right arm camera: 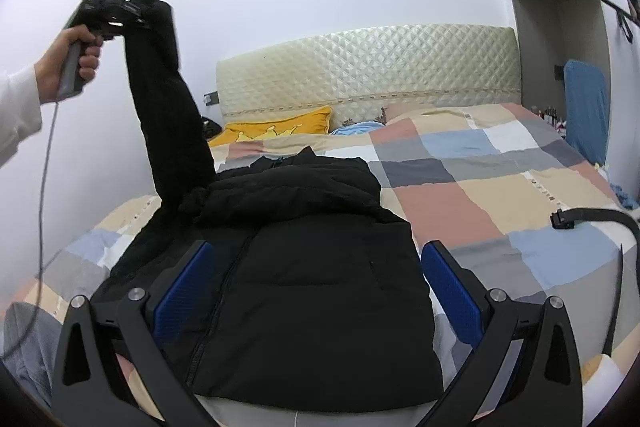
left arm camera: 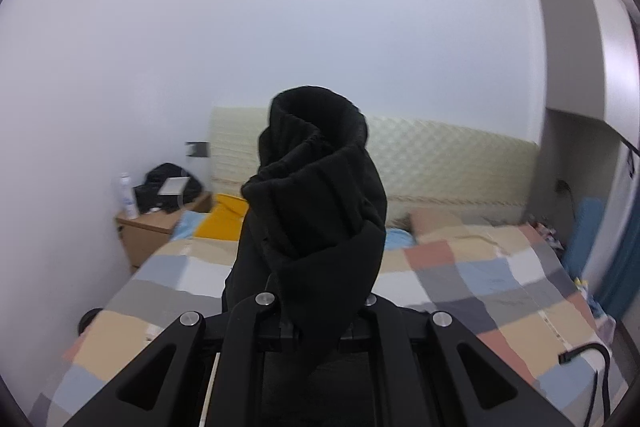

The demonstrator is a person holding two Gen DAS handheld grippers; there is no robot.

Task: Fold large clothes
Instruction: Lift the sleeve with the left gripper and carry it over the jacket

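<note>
A black padded jacket lies front up on the checked bedspread, its zip running down the middle. One sleeve stands lifted high at the left, its cuff held by my left gripper, which a hand carries. In the left wrist view the bunched black cuff fills the middle and hides the fingertips of the left gripper, shut on it. My right gripper hovers low over the jacket's body with its blue pads wide apart and open, holding nothing.
A quilted cream headboard backs the bed, with a yellow pillow below it. A wooden nightstand with a bottle and dark items stands at the left. A black cable lies on the bed's right side. A blue cloth hangs at the right.
</note>
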